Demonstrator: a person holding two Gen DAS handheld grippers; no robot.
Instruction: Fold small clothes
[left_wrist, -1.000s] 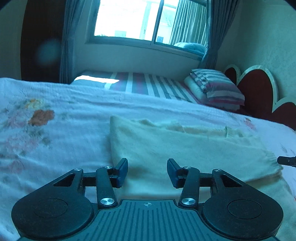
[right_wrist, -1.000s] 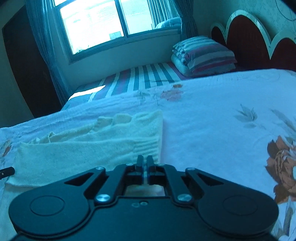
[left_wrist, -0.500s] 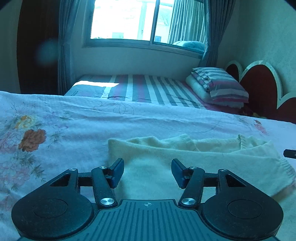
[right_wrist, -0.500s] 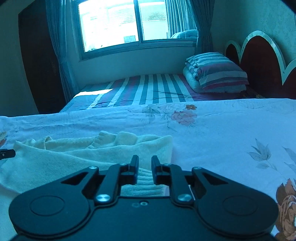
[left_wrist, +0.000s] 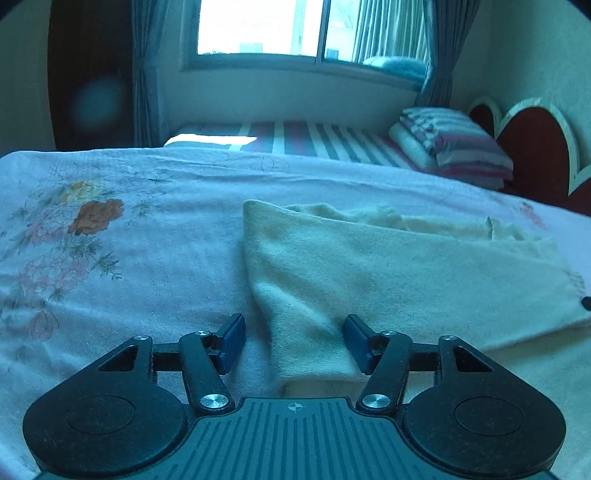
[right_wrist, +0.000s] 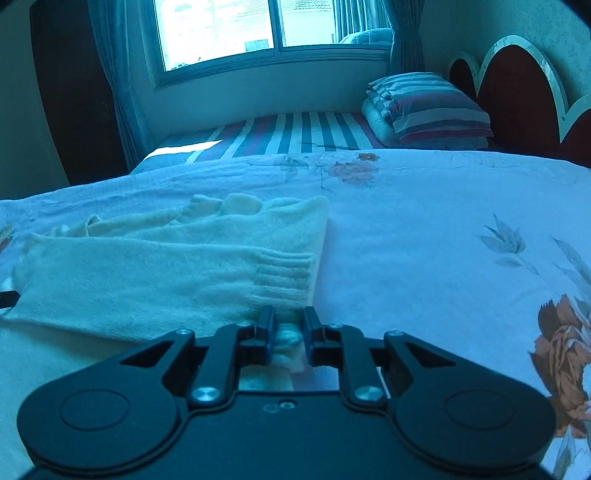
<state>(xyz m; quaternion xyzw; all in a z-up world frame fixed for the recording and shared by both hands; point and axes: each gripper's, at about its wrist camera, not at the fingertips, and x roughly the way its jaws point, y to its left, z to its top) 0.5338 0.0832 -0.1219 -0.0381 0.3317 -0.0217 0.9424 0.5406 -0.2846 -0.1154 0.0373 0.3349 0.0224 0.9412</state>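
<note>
A cream knitted sweater (left_wrist: 388, 266) lies partly folded on the floral bedspread (left_wrist: 129, 266). It also shows in the right wrist view (right_wrist: 177, 266), with a ribbed cuff (right_wrist: 284, 280) near the fingers. My left gripper (left_wrist: 293, 341) is open, its jaws set wide on either side of the sweater's near left edge. My right gripper (right_wrist: 288, 332) is partly open, with a fold of the sweater's near right edge lying between the jaws.
The white floral bedspread (right_wrist: 443, 240) stretches to the right. Behind it are a striped mattress (right_wrist: 295, 133), a stack of striped pillows (right_wrist: 428, 107), a red scalloped headboard (right_wrist: 517, 96) and a window with curtains (left_wrist: 295, 29).
My right gripper went from shut to partly open. My left gripper opened a little wider. Both views tilted up and then back down toward the sweater's near edge.
</note>
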